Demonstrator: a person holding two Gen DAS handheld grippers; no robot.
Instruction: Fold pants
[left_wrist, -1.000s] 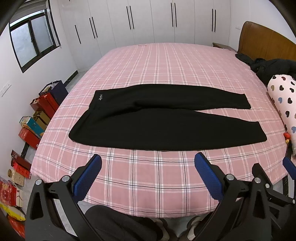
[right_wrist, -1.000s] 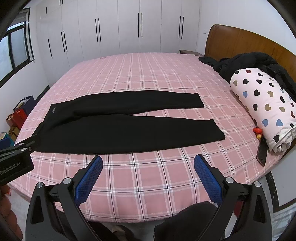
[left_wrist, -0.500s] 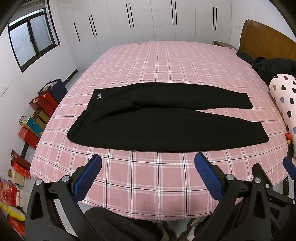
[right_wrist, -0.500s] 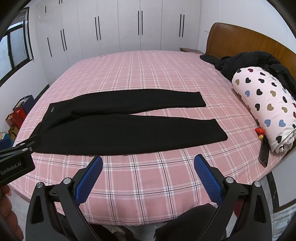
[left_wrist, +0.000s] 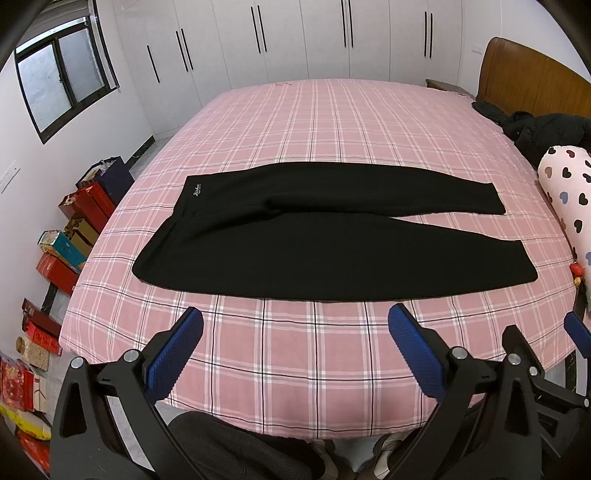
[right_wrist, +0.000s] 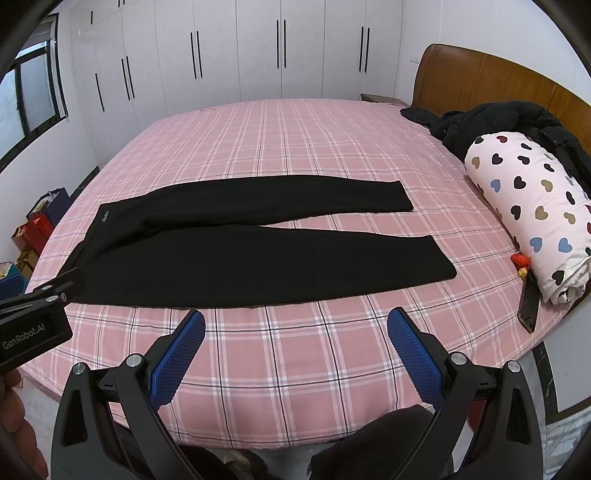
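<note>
Black pants (left_wrist: 325, 236) lie spread flat across the pink plaid bed (left_wrist: 332, 125), waistband at the left, both legs running to the right. The right wrist view shows the same pants (right_wrist: 229, 240) on the bed (right_wrist: 295, 140). My left gripper (left_wrist: 295, 325) hangs open over the bed's near edge, short of the pants' lower hem, with nothing between its blue fingers (left_wrist: 177, 350). My right gripper (right_wrist: 295, 325) is open too, above the near edge, below the nearer leg. The left gripper's body (right_wrist: 33, 317) shows at the left of the right wrist view.
A rolled heart-print quilt (right_wrist: 528, 218) and a dark jacket (right_wrist: 498, 122) lie by the wooden headboard (right_wrist: 491, 77) on the right. A phone (right_wrist: 528, 306) and a small red item (right_wrist: 520, 258) rest near the quilt. Boxes and bags (left_wrist: 70, 236) line the floor at the left.
Both grippers have drifted slightly forward and upward, so the bed and pants sit a little lower and nearer in view. Both stay open, and the pants have not moved.
</note>
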